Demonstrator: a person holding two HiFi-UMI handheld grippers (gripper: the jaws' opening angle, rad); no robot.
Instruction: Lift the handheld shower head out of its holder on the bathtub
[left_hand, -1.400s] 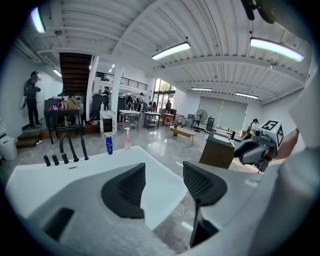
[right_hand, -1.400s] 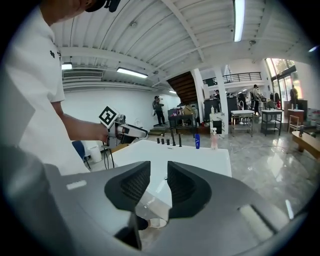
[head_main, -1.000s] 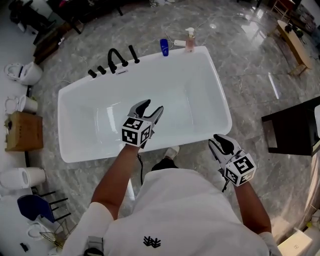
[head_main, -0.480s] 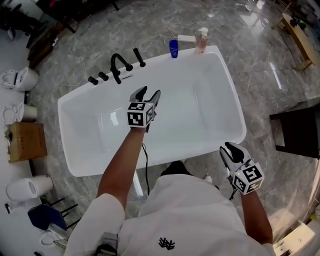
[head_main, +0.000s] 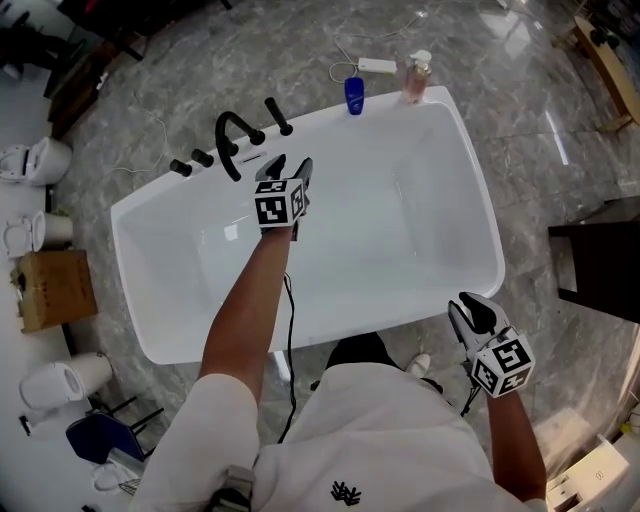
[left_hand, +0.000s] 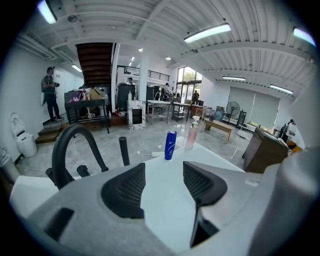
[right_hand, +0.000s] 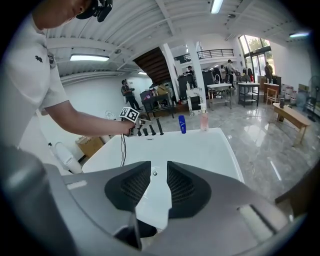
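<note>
The handheld shower head (head_main: 277, 115) is a black stick standing upright in its holder on the far rim of the white bathtub (head_main: 150, 335), just right of the arched black faucet (head_main: 230, 140). My left gripper (head_main: 285, 168) hovers over the tub just short of the faucet and shower head, open with nothing between its jaws. In the left gripper view the shower head (left_hand: 123, 150) stands ahead, left of the open left gripper (left_hand: 162, 182). My right gripper (head_main: 470, 312) hangs outside the tub's near right rim, open and empty; the right gripper view shows it (right_hand: 159, 185) facing the tub.
Black knobs (head_main: 192, 161) stand left of the faucet. A blue bottle (head_main: 354, 95) and a pink pump bottle (head_main: 415, 78) stand on the tub's far right corner. A dark cabinet (head_main: 605, 260) is at the right, toilets and a box (head_main: 55, 290) at the left.
My left gripper has moved across the tub toward the faucet and shower head at the far rim. The right gripper has drifted a little lower and to the right, beside the near rim.
</note>
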